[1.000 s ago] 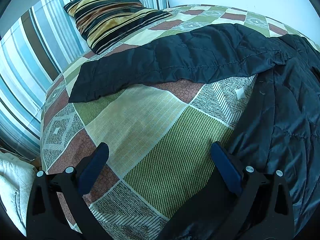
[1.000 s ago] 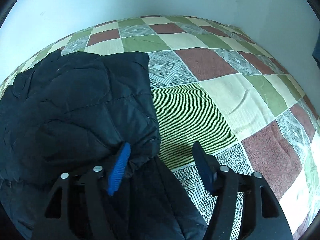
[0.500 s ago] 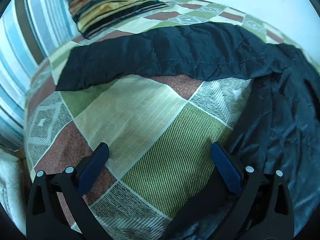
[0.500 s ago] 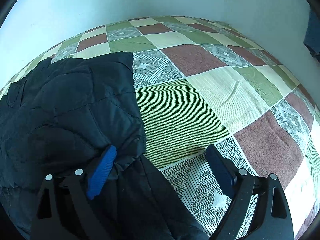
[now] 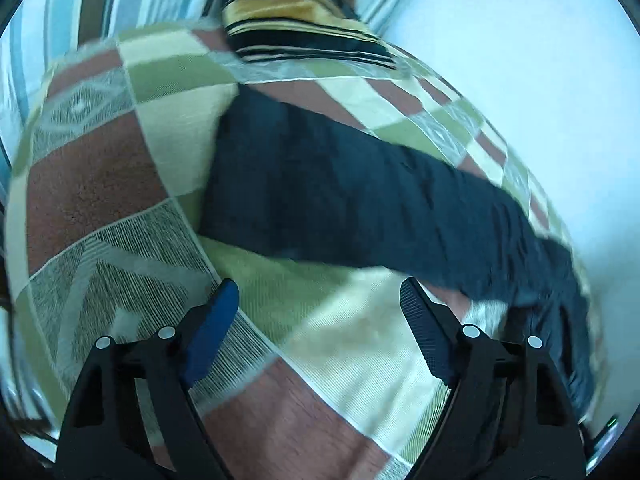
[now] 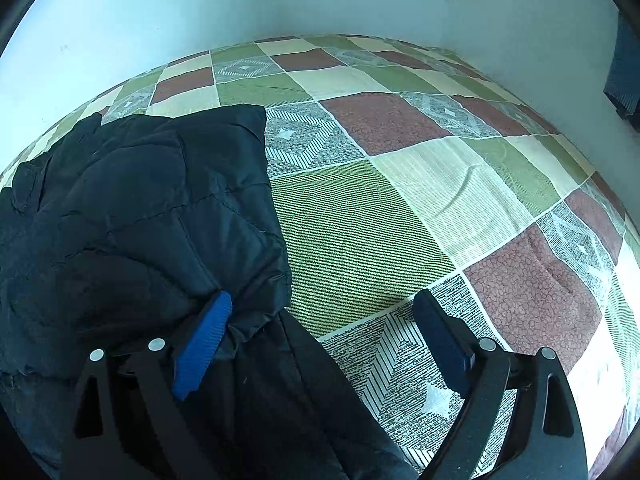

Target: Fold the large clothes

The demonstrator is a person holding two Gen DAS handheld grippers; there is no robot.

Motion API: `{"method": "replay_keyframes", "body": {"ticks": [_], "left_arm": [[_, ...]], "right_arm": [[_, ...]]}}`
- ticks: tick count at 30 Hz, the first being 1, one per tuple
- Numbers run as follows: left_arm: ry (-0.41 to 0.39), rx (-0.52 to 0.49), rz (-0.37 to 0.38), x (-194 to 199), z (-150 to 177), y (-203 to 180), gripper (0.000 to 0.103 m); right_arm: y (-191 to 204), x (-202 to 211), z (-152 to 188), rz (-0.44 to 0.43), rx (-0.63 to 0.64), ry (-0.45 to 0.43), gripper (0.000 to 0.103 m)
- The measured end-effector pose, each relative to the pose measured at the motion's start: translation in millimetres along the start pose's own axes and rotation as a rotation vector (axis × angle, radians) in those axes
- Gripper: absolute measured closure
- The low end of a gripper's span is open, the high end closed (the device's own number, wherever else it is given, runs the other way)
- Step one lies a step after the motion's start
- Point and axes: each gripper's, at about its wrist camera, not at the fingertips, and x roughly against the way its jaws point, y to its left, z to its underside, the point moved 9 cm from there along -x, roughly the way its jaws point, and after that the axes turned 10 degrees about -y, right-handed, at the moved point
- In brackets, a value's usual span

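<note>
A black quilted jacket [image 6: 132, 216] lies on the patchwork bedspread [image 6: 400, 216]; its body fills the left of the right wrist view. My right gripper [image 6: 323, 302] stands open at the jacket's right edge. Its left finger [image 6: 204, 340] rests against a puffed fold and nothing is pinched between the pads. In the blurred left wrist view one long sleeve [image 5: 360, 204] stretches slantwise across the bedspread [image 5: 100, 184]. My left gripper [image 5: 316, 296] hovers just short of the sleeve's near edge. Its jaws are closing, with only bedspread between them.
A striped pillow [image 5: 296, 12] lies beyond the sleeve, against a blue-striped backing [image 5: 120, 0]. A pale wall [image 6: 280, 0] runs along the far side of the bed. A dark cloth [image 6: 624, 80] hangs at the right edge.
The left view has swung and rolled towards the sleeve's cuff end and the pillow, and its jaws stand narrower. The right jaws have spread wider, off the jacket fold; that hand stayed put.
</note>
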Motion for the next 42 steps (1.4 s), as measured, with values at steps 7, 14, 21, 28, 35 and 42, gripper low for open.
{"method": "replay_keyframes", "body": {"ticks": [7,14,21,28,35,42], "left_arm": [[0.014,0.128,0.097,-23,-31,12,0.02],[0.009,0.199,0.071,-31,-44,28,0.054],[0.003,0.209,0.052,-33,-46,35,0.093],[-0.081,0.085,0.077,4,-63,-24,0.095],[-0.101,-0.069,0.253,34,-56,-157,0.095],[-0.044,-0.253,0.395,43,1,-294,0.095]], "right_arm": [[0,0,0,0.0,0.001,0.0,0.012],[0,0,0,0.0,0.001,-0.001,0.012],[0,0,0,-0.001,-0.001,-0.001,0.012],[1,1,1,-0.006,-0.004,-0.002,0.012],[0,1,0,-0.015,-0.014,-0.001,0.012],[-1,1,0,-0.017,-0.018,-0.001,0.012]]}}
